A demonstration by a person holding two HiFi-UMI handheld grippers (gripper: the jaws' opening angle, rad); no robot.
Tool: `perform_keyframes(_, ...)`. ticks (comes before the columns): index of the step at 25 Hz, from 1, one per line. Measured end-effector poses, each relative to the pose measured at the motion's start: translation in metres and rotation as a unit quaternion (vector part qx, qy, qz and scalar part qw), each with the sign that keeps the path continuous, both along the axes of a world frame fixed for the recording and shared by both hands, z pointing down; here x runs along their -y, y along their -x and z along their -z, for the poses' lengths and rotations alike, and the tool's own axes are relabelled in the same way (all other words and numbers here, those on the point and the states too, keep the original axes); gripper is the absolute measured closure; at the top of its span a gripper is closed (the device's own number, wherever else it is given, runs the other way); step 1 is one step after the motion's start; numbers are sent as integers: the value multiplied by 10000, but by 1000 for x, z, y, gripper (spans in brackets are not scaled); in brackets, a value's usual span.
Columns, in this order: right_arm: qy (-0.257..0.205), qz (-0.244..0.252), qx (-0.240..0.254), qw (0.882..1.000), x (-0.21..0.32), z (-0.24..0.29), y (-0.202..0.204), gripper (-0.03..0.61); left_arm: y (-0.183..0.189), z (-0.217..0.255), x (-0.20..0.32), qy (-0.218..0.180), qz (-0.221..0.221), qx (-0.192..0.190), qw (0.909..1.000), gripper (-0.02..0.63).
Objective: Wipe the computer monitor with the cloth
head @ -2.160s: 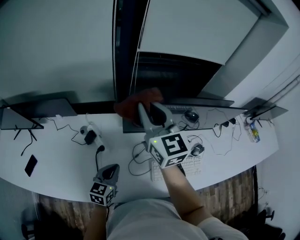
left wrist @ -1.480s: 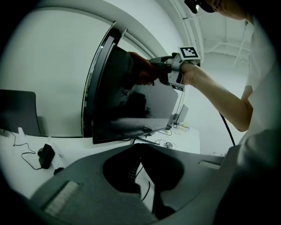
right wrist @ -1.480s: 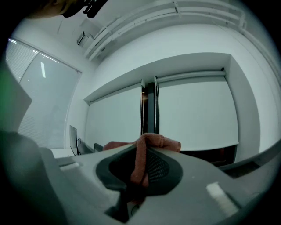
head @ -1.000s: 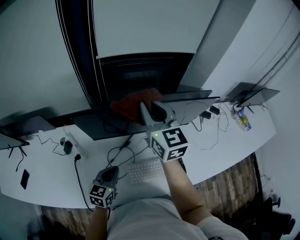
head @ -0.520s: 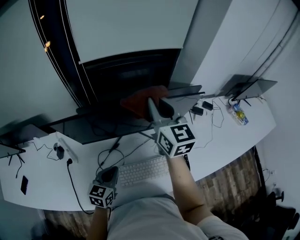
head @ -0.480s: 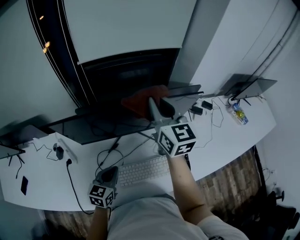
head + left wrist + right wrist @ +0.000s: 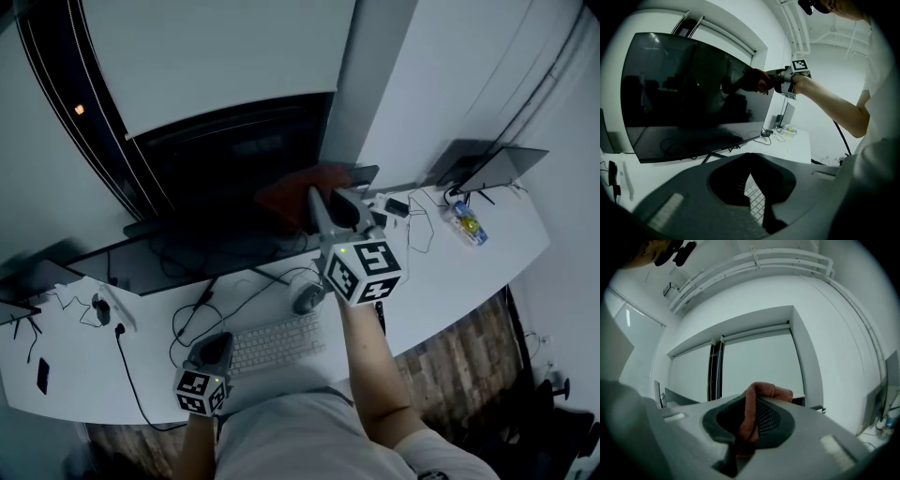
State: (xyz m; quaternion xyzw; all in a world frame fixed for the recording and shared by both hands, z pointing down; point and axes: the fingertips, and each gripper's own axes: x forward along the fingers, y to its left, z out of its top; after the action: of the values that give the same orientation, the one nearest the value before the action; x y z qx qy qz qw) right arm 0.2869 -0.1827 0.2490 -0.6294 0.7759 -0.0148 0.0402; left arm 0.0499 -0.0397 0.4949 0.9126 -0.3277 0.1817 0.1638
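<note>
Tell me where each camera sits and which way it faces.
Head view: on the person's head, facing down at desk and monitor; left gripper, right gripper show.
Left gripper view: on that gripper, facing the monitor; its closed fingers and the right arm show.
Right gripper view: on that gripper, facing the wall; its fingers clamp the cloth.
All three show the cloth.

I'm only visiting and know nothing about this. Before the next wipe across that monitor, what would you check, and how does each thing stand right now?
1. Cloth clamped in the right gripper: ok.
2. Cloth against the monitor: ok, it appears to touch the screen's upper right part.
3. Left gripper out of the way: ok, shut, empty, low by the keyboard.
4. Rest of the screen free of obstacles: ok.
5. Dirt remaining on the screen: cannot tell, too dark.
</note>
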Motion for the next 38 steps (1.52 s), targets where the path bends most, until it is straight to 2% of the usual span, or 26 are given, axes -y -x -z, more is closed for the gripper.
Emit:
perform_keyframes(6,-50,-66,115,9999,-4,-1,-45,529,-34,-4,-12,33,42,25,10000,604)
perform_keyframes(14,-158,-55,257,9995,-5,-1,-82,529,-64,-7,-18,41,102,119,9999,604)
perform_keyframes(18,-278,-134,547,9980,-6,-1,-102,530,-74,-9,-18,56,122,173,9998,604)
perform_keyframes(23,-417,-235,1138,9924,-8,-5,-130,531,-83,-11,-15,58,99,255,9996,604)
perform_keyframes(27,-337,-367,1496,9875,-9,-20,-152,531,-92,-12,-15,79,48,310,9995,604)
perform_keyframes(33,-76,-230,1971,9801,-7,-54,-162,531,-100,-13,-15,59,-28,452,9990,604)
perform_keyframes(38,118,-73,2065,9783,-2,-79,-148,531,-97,-18,-20,128,7,531,9985,604)
